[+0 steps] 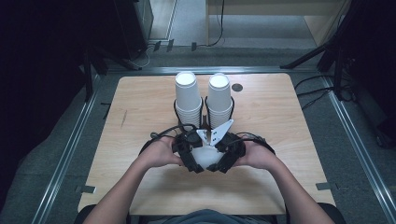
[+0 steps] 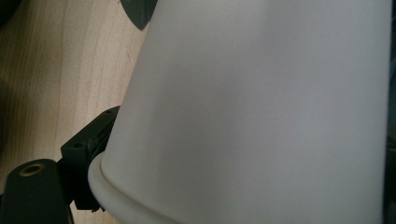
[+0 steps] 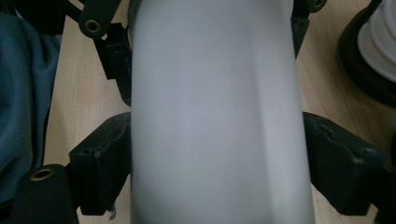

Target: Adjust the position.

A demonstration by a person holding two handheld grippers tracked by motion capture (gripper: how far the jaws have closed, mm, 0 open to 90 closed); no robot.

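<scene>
A white paper cup (image 1: 206,158) lies on its side between my two grippers, just above the wooden table (image 1: 140,107) near its front middle. My left gripper (image 1: 194,161) holds it from the left, and one black pad (image 2: 86,149) presses by the rolled rim of the cup (image 2: 261,116). My right gripper (image 1: 223,161) holds it from the right. In the right gripper view the cup (image 3: 215,116) runs up the middle, with my right gripper (image 3: 215,161) shut on it and both black pads against its sides. The left gripper's fingers (image 3: 114,53) clasp it farther up.
Two tall stacks of white cups (image 1: 187,100) (image 1: 219,98) stand upside down in black wire holders just behind the grippers. One stack (image 3: 378,32) and its black base (image 3: 362,70) are close on the right. A dark round hole (image 1: 237,87) is near the table's far edge.
</scene>
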